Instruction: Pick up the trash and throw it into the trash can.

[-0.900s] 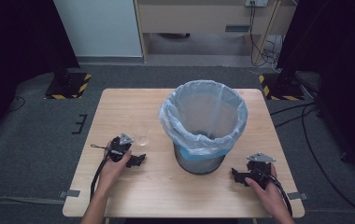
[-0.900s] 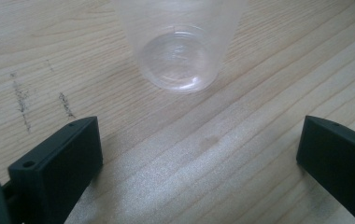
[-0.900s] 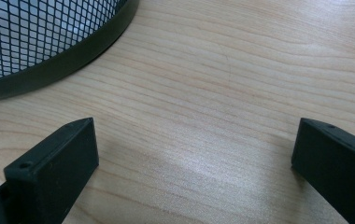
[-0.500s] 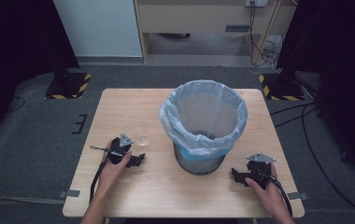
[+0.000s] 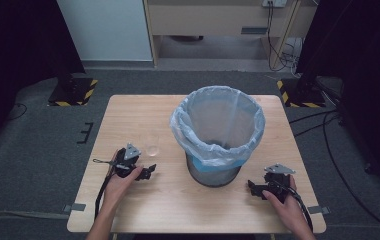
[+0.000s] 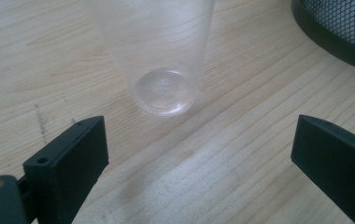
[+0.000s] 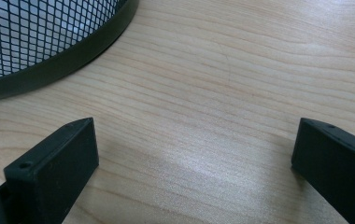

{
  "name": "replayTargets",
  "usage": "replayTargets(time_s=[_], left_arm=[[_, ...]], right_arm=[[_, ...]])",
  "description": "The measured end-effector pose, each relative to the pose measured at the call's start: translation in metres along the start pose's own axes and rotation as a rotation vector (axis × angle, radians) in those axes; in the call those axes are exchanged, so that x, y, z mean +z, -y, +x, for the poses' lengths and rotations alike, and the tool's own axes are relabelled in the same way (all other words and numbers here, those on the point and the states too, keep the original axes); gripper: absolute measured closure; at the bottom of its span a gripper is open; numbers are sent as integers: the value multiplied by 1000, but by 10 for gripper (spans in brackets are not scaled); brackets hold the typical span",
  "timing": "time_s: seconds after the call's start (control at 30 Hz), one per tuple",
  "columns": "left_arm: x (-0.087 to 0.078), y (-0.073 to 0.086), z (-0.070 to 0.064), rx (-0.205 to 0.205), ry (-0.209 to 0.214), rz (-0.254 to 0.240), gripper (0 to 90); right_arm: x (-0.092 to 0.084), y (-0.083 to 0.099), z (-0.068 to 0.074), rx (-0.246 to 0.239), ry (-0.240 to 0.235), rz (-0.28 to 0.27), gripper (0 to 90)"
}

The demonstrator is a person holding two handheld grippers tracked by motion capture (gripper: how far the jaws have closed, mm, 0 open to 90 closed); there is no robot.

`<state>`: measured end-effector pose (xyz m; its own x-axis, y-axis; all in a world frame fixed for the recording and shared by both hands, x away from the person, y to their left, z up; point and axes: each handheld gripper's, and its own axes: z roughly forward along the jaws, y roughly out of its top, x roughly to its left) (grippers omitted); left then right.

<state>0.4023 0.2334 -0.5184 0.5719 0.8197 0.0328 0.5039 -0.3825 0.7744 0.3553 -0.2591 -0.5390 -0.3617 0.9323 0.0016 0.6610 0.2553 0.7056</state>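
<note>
Standing between hand-held grippers: lined bin (image 5: 217, 135).

- High view sits up above the near edge, looking forward and down over the whole wooden surface (image 5: 143, 115) and the floor past it.
- Left gripper view rides super low, right up on a clear cup (image 6: 159, 56).
- Both gripper views catch the mesh bin (image 7: 35, 42) base.

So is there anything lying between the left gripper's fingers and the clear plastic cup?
No. In the left gripper view, bare light wooden tabletop separates the open left gripper from the clear plastic cup, which stands just ahead, untouched.
</note>
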Motion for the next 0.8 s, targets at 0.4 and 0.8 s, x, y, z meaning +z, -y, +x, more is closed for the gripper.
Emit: replayTargets(time_s=[0.4,0.8], left_arm=[[-1,-12,4,-43,-11,-41,42],[13,-28,20,-46,14,-66,55]], right_arm=[[0,0,0,-1,0,0,6],[0,0,0,-5,-2,0,6]])
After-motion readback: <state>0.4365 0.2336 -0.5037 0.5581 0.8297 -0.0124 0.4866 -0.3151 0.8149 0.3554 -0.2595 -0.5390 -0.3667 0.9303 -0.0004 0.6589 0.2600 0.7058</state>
